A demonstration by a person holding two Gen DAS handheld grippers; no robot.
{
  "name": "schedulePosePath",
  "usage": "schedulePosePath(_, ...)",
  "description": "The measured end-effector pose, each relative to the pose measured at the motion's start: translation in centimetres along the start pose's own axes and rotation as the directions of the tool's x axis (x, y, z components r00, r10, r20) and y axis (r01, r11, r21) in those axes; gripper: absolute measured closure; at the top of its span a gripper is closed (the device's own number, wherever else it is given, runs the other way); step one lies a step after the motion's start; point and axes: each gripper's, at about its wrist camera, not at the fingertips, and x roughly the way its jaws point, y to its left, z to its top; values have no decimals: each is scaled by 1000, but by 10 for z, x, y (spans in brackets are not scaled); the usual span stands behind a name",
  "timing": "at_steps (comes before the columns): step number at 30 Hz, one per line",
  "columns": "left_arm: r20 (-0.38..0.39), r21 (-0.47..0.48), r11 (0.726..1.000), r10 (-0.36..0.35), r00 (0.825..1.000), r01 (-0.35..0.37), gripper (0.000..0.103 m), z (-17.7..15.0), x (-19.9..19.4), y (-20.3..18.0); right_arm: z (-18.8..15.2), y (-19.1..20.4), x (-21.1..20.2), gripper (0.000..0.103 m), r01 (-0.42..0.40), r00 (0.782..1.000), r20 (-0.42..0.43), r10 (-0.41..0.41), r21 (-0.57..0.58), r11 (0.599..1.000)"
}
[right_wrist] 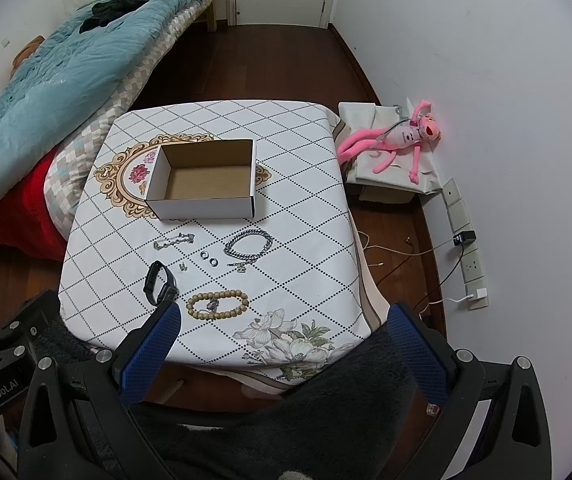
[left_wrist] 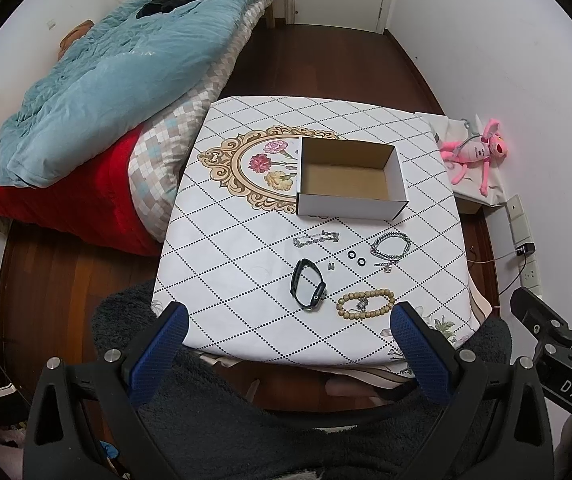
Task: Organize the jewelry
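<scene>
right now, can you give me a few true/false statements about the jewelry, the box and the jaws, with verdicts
1. The cardboard box is empty. True.
2. The wooden bead bracelet lies inside the box. False: it lies on the tablecloth, near the front edge.
3. The left gripper has its jaws open, holding nothing. True.
4. The black watch band is held by the right gripper. False: it lies on the cloth; those jaws are open.
5. Two small dark rings lie beside the silver chain bracelet. True.

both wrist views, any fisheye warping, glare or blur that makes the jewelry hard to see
Left wrist view: strong barrel distortion bows the table edges, black corner vignette, soft even light, beaded bracelet sharp. Right wrist view: same warping, no glare, the small rings tiny but in focus.
</scene>
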Motion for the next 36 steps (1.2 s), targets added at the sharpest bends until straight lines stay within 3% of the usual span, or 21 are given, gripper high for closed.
schedulePosePath(8, 5, 2, 1000, -6, 1000, 6, 0, 1, 3, -1, -1, 2, 0, 0, -3, 1000, 11, 3, 10, 1000)
schedulePosePath(12, 34, 2, 1000, 27, 999, -27, 0, 8, 18, 0, 8, 0, 17, 0, -3, 1000, 4, 3, 27, 1000)
schedulePosePath(16, 60, 1, 996, 94, 994, -94, 0, 21, 53, 7, 19, 1, 59, 0, 9, 999, -40, -8, 34, 999)
schedulePosePath(20, 2, 9, 992, 122, 992, -122, 1, 27, 101, 16, 19, 6, 118, 1, 12, 990, -138, -9, 18, 1000)
schedulePosePath(23, -53, 21, 994, 112, 992, -111, 2, 23, 133, 20, 10, 9, 167, 9, -4, 973, -231, 9, 21, 1000)
schedulePosePath(27, -148, 34, 996, 93, 985, -88, 20, 12, 175, 22, -9, 14, 218, 15, -26, 946, -323, 36, 37, 999)
schedulePosePath(29, -192, 28, 998, 59, 980, -55, 23, 5, 193, 22, -19, 17, 237, 21, -28, 935, -351, 43, 48, 998)
schedulePosePath(33, -251, 9, 1000, -8, 968, 10, 33, -3, 218, 17, -28, 23, 259, 31, -37, 926, -372, 56, 58, 998)
schedulePosePath(35, -278, 3, 999, -31, 960, 33, 38, -7, 230, 14, -31, 27, 267, 43, -41, 927, -371, 59, 56, 998)
schedulePosePath(36, -286, -2, 999, -38, 957, 40, 50, -8, 234, 14, -33, 29, 270, 46, -43, 926, -372, 59, 53, 998)
